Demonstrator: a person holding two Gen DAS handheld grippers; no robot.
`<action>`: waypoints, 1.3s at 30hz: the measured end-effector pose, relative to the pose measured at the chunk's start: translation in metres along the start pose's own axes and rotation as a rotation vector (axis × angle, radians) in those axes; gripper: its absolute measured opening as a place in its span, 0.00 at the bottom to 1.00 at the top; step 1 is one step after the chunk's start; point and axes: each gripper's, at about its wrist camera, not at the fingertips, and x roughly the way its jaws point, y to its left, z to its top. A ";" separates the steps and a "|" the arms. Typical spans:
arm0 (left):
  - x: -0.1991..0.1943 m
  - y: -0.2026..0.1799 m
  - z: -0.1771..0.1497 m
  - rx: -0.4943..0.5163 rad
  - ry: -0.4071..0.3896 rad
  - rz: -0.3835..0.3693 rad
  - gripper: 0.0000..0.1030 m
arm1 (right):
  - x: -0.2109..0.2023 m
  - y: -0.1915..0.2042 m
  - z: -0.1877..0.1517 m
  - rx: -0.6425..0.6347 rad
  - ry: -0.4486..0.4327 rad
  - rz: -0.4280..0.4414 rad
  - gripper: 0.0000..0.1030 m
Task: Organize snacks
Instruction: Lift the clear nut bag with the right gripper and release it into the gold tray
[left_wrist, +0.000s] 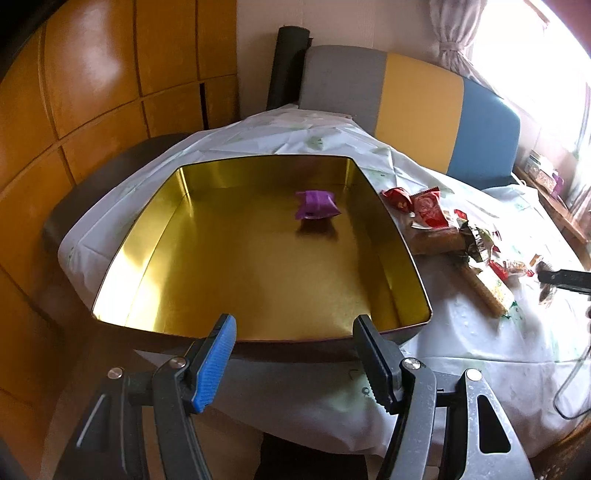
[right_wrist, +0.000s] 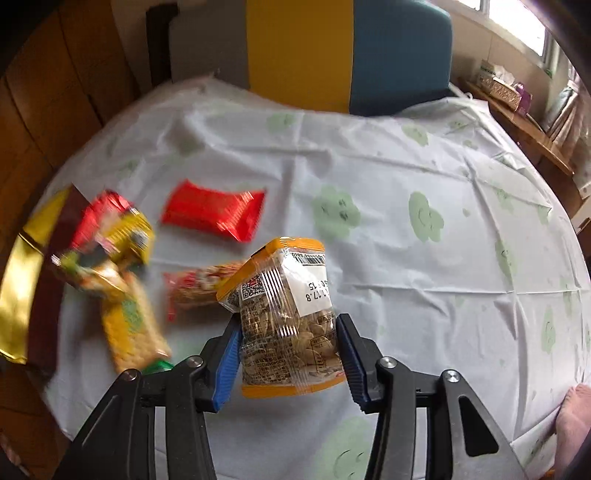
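Right hand-held gripper (right_wrist: 288, 343) pinches the orange-edged seed packet (right_wrist: 284, 317), lifted off the desk (right_wrist: 406, 258); next, carry toward nine o'clock into the gold tin (left_wrist: 406, 254). Left hand-held gripper (left_wrist: 295, 354) hangs spread, empty.

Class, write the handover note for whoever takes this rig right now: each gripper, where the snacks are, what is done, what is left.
Left gripper: open, hovering at the near rim of the gold tin.
Right gripper: shut on an orange-edged seed packet, lifted over the tablecloth.
Done: one purple packet lies in the tin.
Left: the held packet, the red packet and the blurred pile beside the tin.
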 end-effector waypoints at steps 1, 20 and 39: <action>0.000 0.001 0.000 -0.004 -0.001 -0.003 0.64 | -0.006 0.003 0.001 0.007 -0.017 0.013 0.48; -0.002 0.045 0.000 -0.117 -0.017 0.050 0.64 | -0.030 0.241 0.003 -0.290 0.027 0.446 0.48; 0.000 0.058 -0.002 -0.140 -0.012 0.065 0.64 | 0.015 0.300 -0.014 -0.433 0.066 0.368 0.51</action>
